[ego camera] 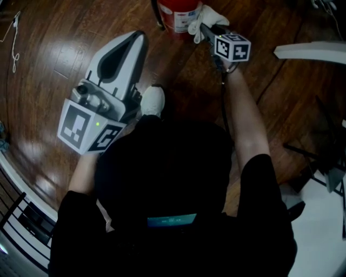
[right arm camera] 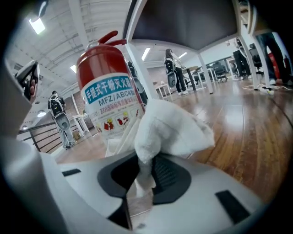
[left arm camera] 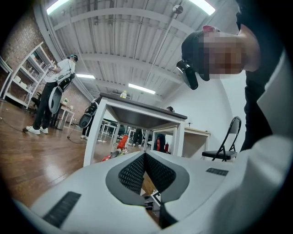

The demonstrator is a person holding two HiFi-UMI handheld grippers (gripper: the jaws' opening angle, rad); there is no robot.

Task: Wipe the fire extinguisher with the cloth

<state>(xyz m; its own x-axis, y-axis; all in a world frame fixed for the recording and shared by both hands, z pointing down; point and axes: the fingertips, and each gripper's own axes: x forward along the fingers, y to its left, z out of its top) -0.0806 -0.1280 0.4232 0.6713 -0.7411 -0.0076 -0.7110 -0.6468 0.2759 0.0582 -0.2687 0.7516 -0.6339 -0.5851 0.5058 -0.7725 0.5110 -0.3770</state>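
Observation:
A red fire extinguisher (ego camera: 178,13) stands on the wooden floor at the top of the head view; its red body and white label (right arm camera: 108,98) fill the left of the right gripper view. My right gripper (ego camera: 208,28) is shut on a white cloth (right arm camera: 169,130), which bunches out beyond the jaws and rests against the extinguisher's right side (ego camera: 201,19). My left gripper (ego camera: 138,46) hangs apart at the left, above the floor, jaws closed together and empty (left arm camera: 144,155).
A white shoe (ego camera: 152,101) stands on the dark wooden floor (ego camera: 48,81). A white table edge (ego camera: 311,51) juts in at the right. The left gripper view shows a white table (left arm camera: 137,114), a folding chair (left arm camera: 226,141) and people farther off.

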